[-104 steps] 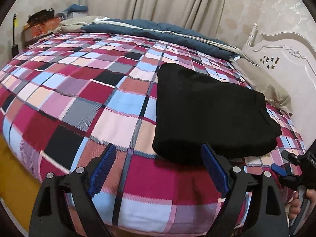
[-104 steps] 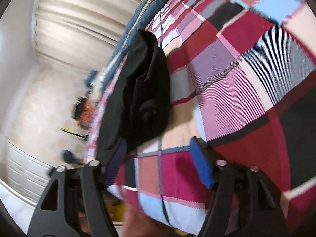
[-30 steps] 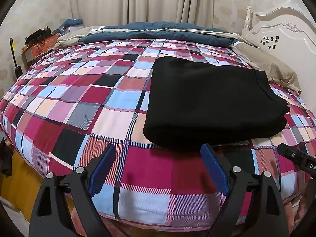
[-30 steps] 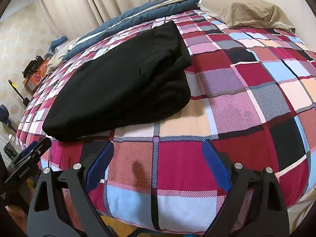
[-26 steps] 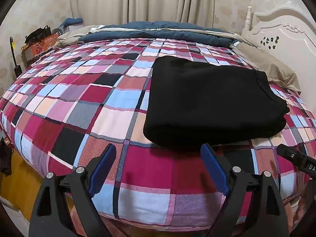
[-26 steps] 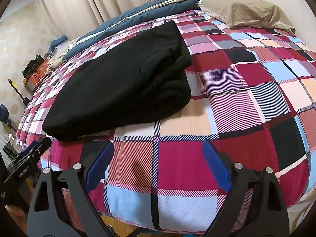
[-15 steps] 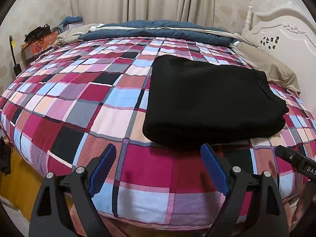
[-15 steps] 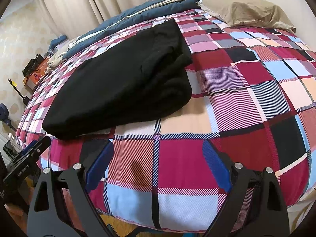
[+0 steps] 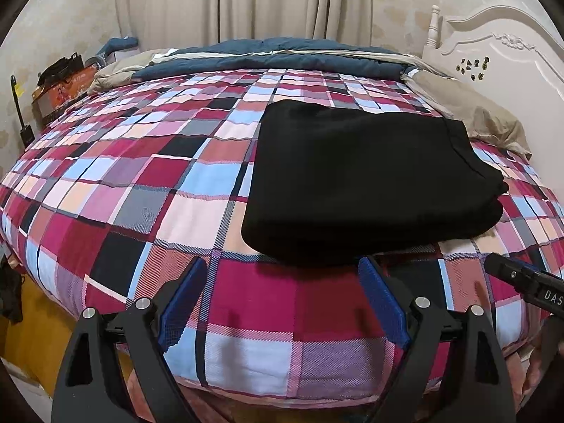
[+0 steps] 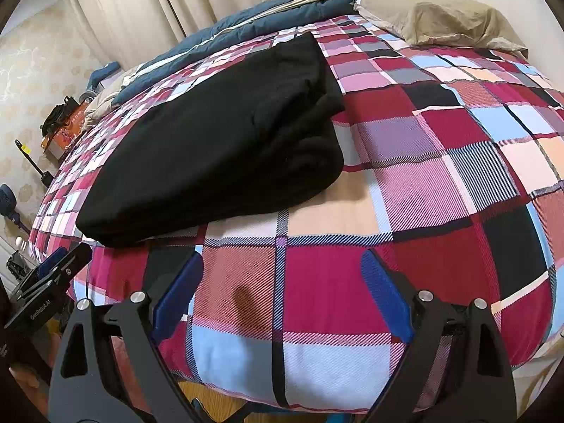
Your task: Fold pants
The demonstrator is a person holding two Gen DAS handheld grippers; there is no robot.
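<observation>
Black pants lie folded into a thick rectangle on the plaid bed cover; the right wrist view shows them at left centre with the layered edge turned to the right. My left gripper hovers open over the bed's near edge, just short of the pants' front edge, with nothing between its blue pads. My right gripper is open too, over bare plaid to the right of the pants. Each gripper's body shows at the edge of the other's view.
A rolled blue duvet lies along the far side of the bed before beige curtains. A beige pillow rests by the white headboard. A cluttered side stand is at far left. A wooden floor shows below the bed edge.
Over the last second nothing has visibly moved. Since the oldest frames both wrist views have swung level, the right one from a strong tilt, and pulled back a little from the pants.
</observation>
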